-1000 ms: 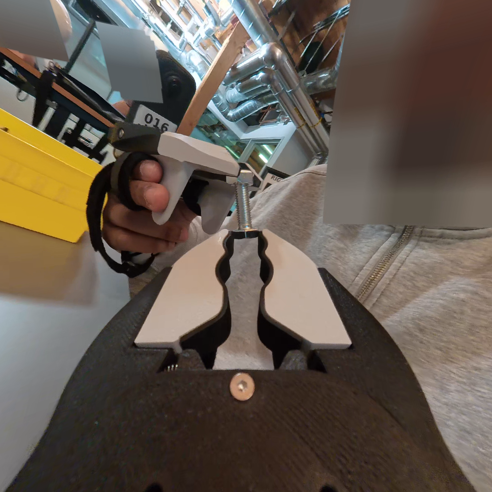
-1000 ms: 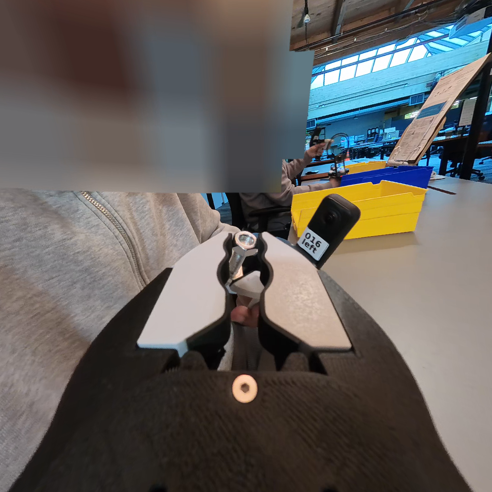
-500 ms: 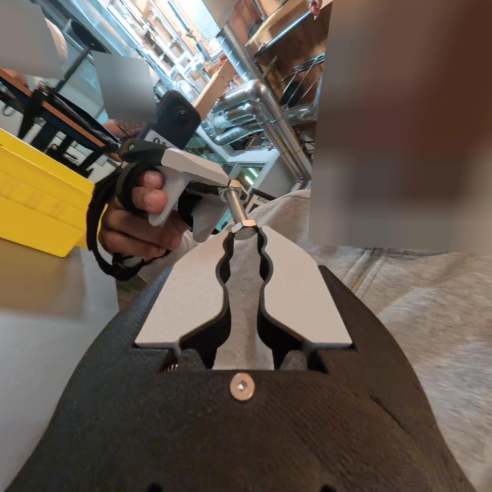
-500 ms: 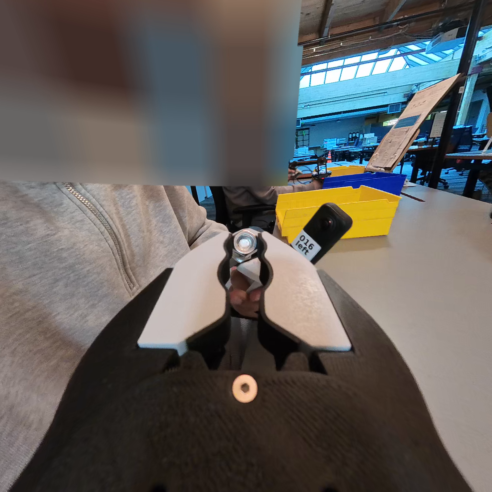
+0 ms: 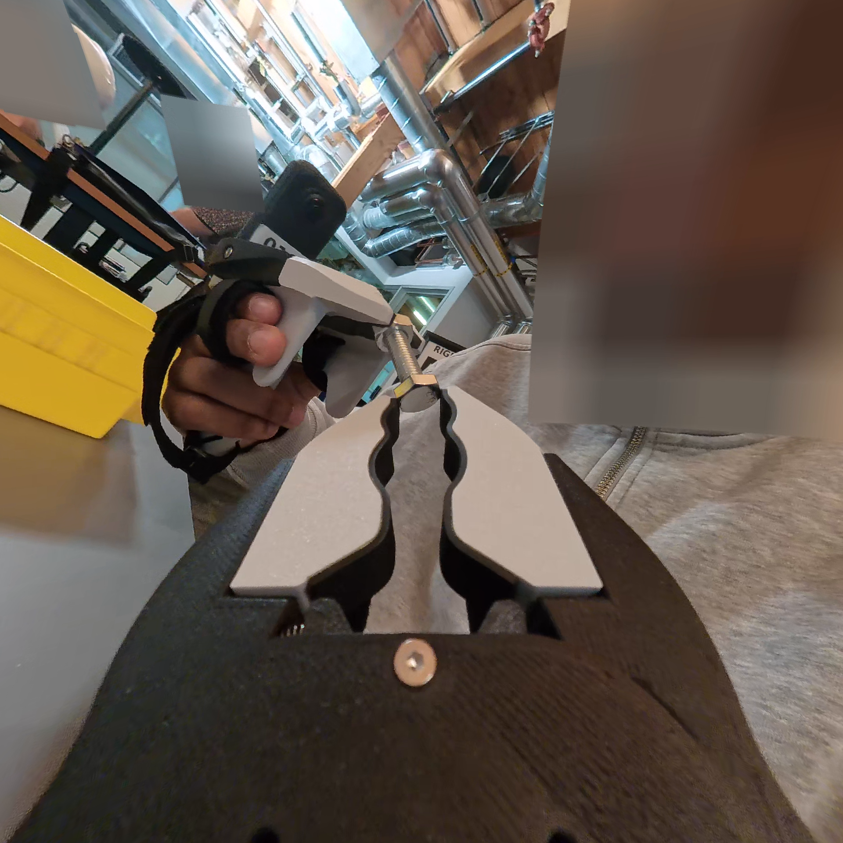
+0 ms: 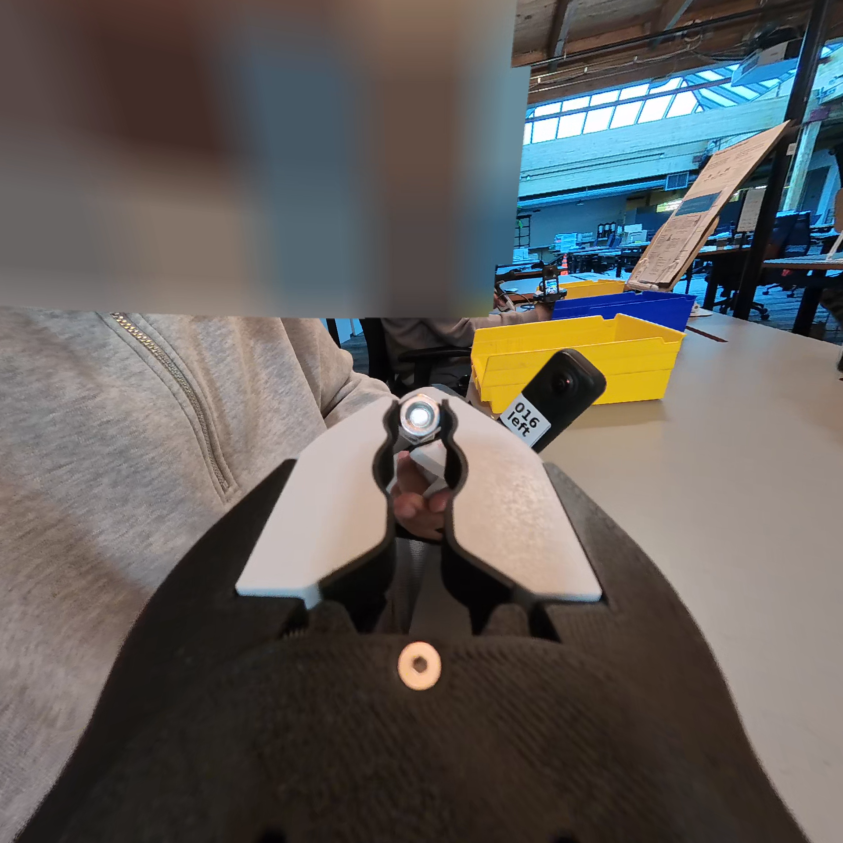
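While both grippers clamp one bolt [image 5: 405, 360], bins [image 6: 575, 360] stand behind.

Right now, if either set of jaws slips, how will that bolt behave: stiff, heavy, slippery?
The bolt looks like steel: probably rigid and heavy for its size. Its hex head sits between the left gripper tips, its nut in the right gripper; flats likely resist twisting. The threaded round shank would likely roll on the table.

Left wrist view: from behind its own fingers, tilted upward, close on the bolt [image 5: 407, 360].
Right wrist view: level, facing the opposite way, close.
Shared: bolt [image 6: 418, 417], grey sweatshirt [image 5: 711, 515], yellow bin [image 6: 579, 351].
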Demonstrator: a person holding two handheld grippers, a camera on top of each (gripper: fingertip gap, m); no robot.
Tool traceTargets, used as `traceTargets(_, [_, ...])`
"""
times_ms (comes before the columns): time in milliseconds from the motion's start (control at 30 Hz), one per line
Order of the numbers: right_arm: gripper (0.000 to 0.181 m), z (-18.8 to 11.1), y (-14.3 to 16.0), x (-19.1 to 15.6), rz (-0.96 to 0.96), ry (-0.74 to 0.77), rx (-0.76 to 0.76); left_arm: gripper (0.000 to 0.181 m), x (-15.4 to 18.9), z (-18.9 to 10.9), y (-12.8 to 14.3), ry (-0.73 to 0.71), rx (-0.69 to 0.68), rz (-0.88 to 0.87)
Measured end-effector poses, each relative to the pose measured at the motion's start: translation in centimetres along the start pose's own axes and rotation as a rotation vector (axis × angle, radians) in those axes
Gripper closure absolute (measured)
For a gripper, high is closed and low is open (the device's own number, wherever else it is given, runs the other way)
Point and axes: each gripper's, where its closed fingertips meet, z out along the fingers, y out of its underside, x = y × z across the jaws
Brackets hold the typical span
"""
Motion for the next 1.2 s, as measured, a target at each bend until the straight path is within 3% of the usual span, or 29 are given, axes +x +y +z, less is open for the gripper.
traceTargets(300, [0.164, 0.1, 0.0, 0.0, -0.207, 0.08, -0.057, 0.163, 0.1, -0.3, -0.8, 0.023, 0.05, -0.033])
traceTargets(500, [0.164, -0.1, 0.1, 0.8, -0.19, 0.118, -0.053, 0.163, -0.5, -0.5, -1.0, -0.017, 0.067, -0.016])
traceTargets(800, [0.163, -1.0, 0.9, 2.0, -0.069, 0.144, -0.098, 0.152, -3.2, -1.4, -1.7, -0.258, 0.073, 0.117])
traceTargets(1033, [0.164, -1.3, 2.9, 3.5, 0.008, 0.204, -0.211, 0.134, -5.6, -1.8, -0.3, -0.516, -0.113, 0.389])
traceTargets(1200, [0.164, -1.9, 4.3, 5.0, 0.047, 0.293, -0.293, 0.14, -8.0, -3.0, 0.5, -0.763, -0.312, 0.688])
